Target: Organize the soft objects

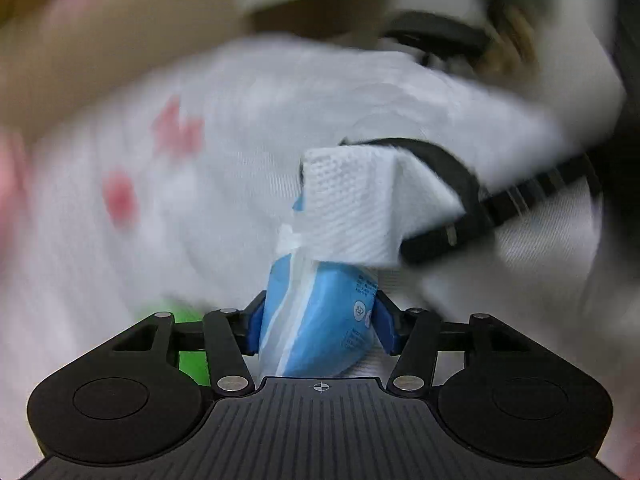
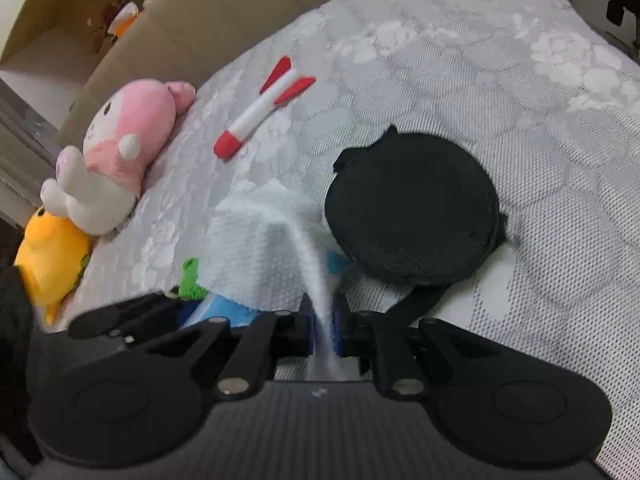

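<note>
- Left wrist view: your left gripper [image 1: 318,322] is clamped on the blue tissue pack [image 1: 320,316], its blue pads pressed against both sides of the pack just ahead of the camera.
- A white tissue [image 1: 352,208] sticks up out of the pack's top, and the right gripper [image 1: 448,216] reaches in from the right to meet it.
- Everything beyond is blurred; you can only make out the pale bed cover [image 1: 200,200] with reddish smears, so its edges cannot be judged here.
- Right wrist view: your right gripper [image 2: 323,328] is pinched shut on a fold of the tissue [image 2: 260,248], which fans out to the left over the pack [image 2: 224,308].
- The black round pad [image 2: 412,208] lies just beyond on the right, nearly touching the tissue.
- The red and white rocket toy [image 2: 262,110] lies farther off, with open cover [image 2: 520,120] to the right.
- Along the left edge the pink plush [image 2: 124,140] and yellow plush [image 2: 50,264] lie against a cardboard wall [image 2: 208,12].
</note>
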Demonstrator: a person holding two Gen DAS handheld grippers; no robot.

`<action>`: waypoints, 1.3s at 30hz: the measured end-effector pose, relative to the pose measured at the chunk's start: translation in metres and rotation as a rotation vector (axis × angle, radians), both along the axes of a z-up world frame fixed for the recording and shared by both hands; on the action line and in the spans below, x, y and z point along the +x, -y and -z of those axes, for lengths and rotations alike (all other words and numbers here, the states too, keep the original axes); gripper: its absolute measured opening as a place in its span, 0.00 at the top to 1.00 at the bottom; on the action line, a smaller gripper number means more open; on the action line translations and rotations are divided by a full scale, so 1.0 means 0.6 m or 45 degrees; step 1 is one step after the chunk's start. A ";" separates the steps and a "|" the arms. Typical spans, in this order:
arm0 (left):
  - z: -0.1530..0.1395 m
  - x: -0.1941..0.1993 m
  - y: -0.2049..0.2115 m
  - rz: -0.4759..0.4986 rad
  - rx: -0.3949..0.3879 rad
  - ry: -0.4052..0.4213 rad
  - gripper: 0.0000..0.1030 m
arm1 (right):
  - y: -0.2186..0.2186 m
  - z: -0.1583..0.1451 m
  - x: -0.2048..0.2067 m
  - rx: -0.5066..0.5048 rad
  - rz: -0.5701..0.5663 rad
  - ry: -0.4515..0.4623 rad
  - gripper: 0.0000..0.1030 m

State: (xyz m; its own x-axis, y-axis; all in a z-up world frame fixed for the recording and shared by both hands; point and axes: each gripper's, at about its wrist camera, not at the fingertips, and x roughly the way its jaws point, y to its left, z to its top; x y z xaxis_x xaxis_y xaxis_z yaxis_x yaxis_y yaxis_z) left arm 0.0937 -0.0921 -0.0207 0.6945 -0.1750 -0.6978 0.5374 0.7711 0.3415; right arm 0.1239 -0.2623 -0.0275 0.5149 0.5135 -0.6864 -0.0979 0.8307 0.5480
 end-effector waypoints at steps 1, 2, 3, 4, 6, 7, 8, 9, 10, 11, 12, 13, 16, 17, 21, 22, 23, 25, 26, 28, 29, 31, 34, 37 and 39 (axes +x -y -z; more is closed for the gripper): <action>0.009 -0.026 0.017 0.120 0.211 0.176 0.45 | 0.007 -0.004 0.001 0.012 0.016 0.011 0.89; 0.019 -0.050 0.034 0.237 0.416 0.347 0.45 | 0.012 -0.007 0.004 0.021 0.027 0.018 0.89; 0.031 -0.064 0.041 0.324 0.545 0.444 0.46 | 0.019 -0.011 0.006 0.036 0.043 0.030 0.89; 0.039 -0.072 0.045 0.380 0.596 0.467 0.46 | 0.024 -0.015 0.006 0.054 0.056 0.036 0.89; 0.044 -0.075 0.048 0.403 0.539 0.370 0.46 | 0.033 -0.023 0.006 0.089 0.082 0.048 0.89; 0.046 -0.077 0.050 0.406 0.499 0.312 0.45 | 0.035 -0.029 0.004 0.109 0.085 0.057 0.89; 0.049 -0.085 0.052 0.415 0.484 0.297 0.44 | 0.034 -0.036 0.000 0.134 0.080 0.072 0.89; 0.053 -0.094 0.054 0.424 0.470 0.282 0.44 | 0.031 -0.042 -0.004 0.161 0.060 0.085 0.89; 0.057 -0.102 0.056 0.434 0.455 0.266 0.40 | 0.026 -0.045 -0.006 0.189 0.029 0.088 0.89; 0.059 -0.111 0.057 0.453 0.447 0.250 0.35 | 0.018 -0.042 -0.006 0.222 0.000 0.068 0.89; 0.060 -0.117 0.058 0.466 0.438 0.235 0.33 | 0.010 -0.039 -0.005 0.256 -0.029 0.045 0.89; 0.060 -0.123 0.057 0.476 0.427 0.220 0.31 | -0.001 -0.031 -0.003 0.277 -0.063 0.010 0.89; 0.045 -0.124 0.044 0.420 0.357 0.149 0.29 | -0.026 -0.003 0.001 0.207 -0.093 -0.070 0.89; 0.036 -0.116 0.033 0.367 0.302 0.107 0.26 | -0.026 0.003 0.002 0.171 -0.086 -0.078 0.89; -0.002 -0.082 -0.015 0.155 0.083 -0.042 0.23 | -0.009 0.014 0.012 0.127 -0.035 -0.102 0.88; -0.012 -0.073 -0.028 0.103 0.028 -0.067 0.22 | -0.003 0.016 0.015 0.120 -0.019 -0.107 0.87; -0.022 -0.062 -0.042 0.049 -0.029 -0.095 0.17 | 0.002 0.018 0.016 0.106 -0.004 -0.109 0.87; -0.032 -0.044 -0.057 -0.016 -0.118 -0.157 0.13 | 0.007 0.025 0.020 0.073 0.019 -0.122 0.87; -0.037 -0.036 -0.064 -0.047 -0.164 -0.189 0.13 | 0.010 0.029 0.021 0.061 0.028 -0.130 0.87; -0.032 -0.018 -0.067 -0.085 -0.285 -0.287 0.13 | 0.010 0.033 0.022 0.021 0.043 -0.130 0.87; -0.029 -0.010 -0.069 -0.106 -0.347 -0.336 0.12 | 0.010 0.032 0.022 -0.019 0.052 -0.117 0.87; -0.022 0.011 -0.077 -0.188 -0.516 -0.441 0.09 | 0.006 0.025 0.019 -0.126 0.061 -0.057 0.87; -0.002 0.058 -0.084 -0.349 -0.727 -0.587 0.09 | 0.011 0.017 0.019 -0.170 0.079 -0.003 0.87; 0.030 0.101 -0.086 -0.525 -0.764 -0.659 0.14 | 0.023 0.017 0.022 -0.130 0.094 -0.003 0.87; 0.031 0.104 -0.083 -0.508 -0.725 -0.620 0.26 | 0.027 0.017 0.024 -0.124 0.100 0.000 0.87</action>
